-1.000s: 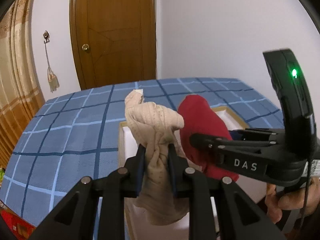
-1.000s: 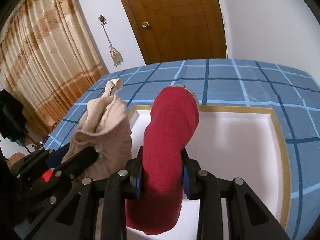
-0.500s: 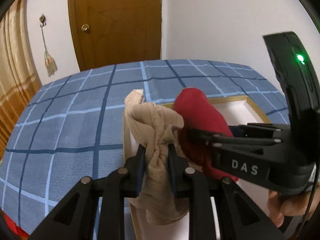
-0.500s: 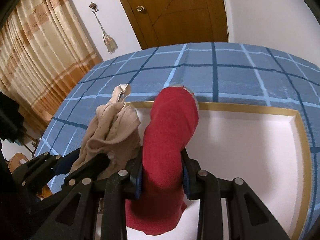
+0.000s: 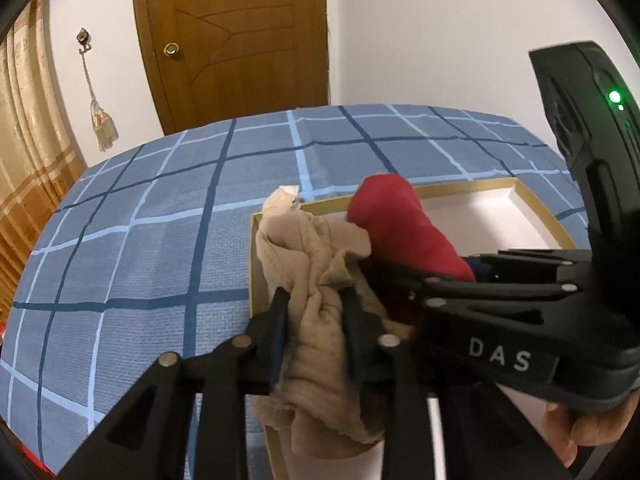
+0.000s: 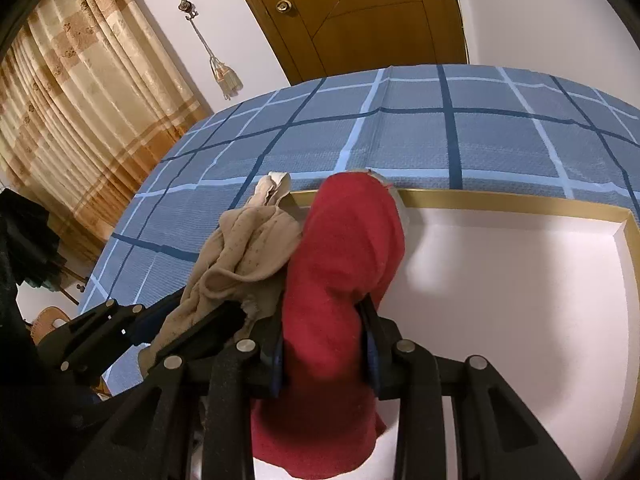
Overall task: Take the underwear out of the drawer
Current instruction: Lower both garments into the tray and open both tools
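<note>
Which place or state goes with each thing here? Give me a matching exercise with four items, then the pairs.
Things:
1. beige underwear
2. red underwear
3. drawer
4. door

Places or states:
A. shut, in the far wall
B. clamped in the left tongs
C. white inside with a golden rim, lying on the blue checked bedspread
D. clamped in the right tongs

Pairs: 1-B, 2-D, 3-C, 4-A
</note>
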Demonstrator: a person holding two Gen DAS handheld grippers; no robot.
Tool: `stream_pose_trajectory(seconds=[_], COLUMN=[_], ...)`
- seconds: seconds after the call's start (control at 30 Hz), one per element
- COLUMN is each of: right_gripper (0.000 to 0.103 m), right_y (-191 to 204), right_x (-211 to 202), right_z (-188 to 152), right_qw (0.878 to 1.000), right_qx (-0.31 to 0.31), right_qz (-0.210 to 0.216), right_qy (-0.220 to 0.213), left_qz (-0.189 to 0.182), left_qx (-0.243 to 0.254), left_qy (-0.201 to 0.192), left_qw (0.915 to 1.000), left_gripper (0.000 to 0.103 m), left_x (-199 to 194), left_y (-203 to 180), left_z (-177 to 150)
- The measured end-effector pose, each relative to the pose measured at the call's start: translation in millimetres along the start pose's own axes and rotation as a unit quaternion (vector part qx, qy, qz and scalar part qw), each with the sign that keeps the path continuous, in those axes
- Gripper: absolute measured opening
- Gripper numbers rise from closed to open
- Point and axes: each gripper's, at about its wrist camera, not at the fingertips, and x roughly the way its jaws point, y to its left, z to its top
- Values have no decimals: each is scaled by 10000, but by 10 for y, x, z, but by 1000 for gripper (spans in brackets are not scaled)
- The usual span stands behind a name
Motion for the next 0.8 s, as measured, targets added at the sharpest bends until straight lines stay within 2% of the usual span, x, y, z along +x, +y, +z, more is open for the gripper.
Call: stream_pose_trajectory(seconds=[0.03, 0.07, 0.1, 0.13, 0.17, 0.2, 0.23, 0.33, 0.4, 0.43, 0.53, 0.63, 0.8], right_gripper=[36, 36, 36, 39, 42, 52, 59, 60, 60, 60, 60, 60, 60], right_y=[-1, -14, -31, -51, -85, -130, -150, -225, -202, -175, -119, -68, -49], right_x=[16, 29, 31, 27, 21, 18, 16, -89, -196, -259, -451, -617, -945], right_z=[1, -1, -1, 2, 9, 20, 21, -1, -18, -34, -114, -246, -567], right_qw=[10000, 10000, 9999, 9998, 9994, 9988, 9985, 9964, 9960, 9961, 9967, 9972, 9933], right_qx=[12, 55, 96, 140, 195, 278, 351, 582, 544, 508, 403, 282, 211], right_qz=[16, 35, 77, 145, 285, 400, 421, 599, 664, 640, 474, 223, -43], right_qy=[28, 54, 59, 50, 51, 64, 60, -140, -255, -328, -518, -663, -1132], left_qz=[46, 74, 125, 199, 260, 275, 251, 245, 384, 459, 628, 756, 863], left_qx=[-50, -119, -227, -354, -472, -559, -635, -630, -549, -499, -415, -467, -545], left_qy=[19, 38, 65, 92, 97, 63, 15, -95, -250, -337, -475, -439, -578], left_qw=[10000, 9999, 9996, 9991, 9985, 9980, 9977, 9977, 9974, 9971, 9960, 9951, 9931], left_gripper=[34, 43, 56, 64, 76, 79, 79, 82, 93, 94, 94, 94, 94], left_x=[19, 26, 35, 37, 29, 10, -31, -157, -271, -327, -469, -579, -808], left_y=[12, 29, 64, 111, 155, 187, 212, 208, 167, 140, 50, -31, -194], left_z=[0, 1, 9, 16, 23, 27, 33, 39, 29, 21, -40, -154, -391])
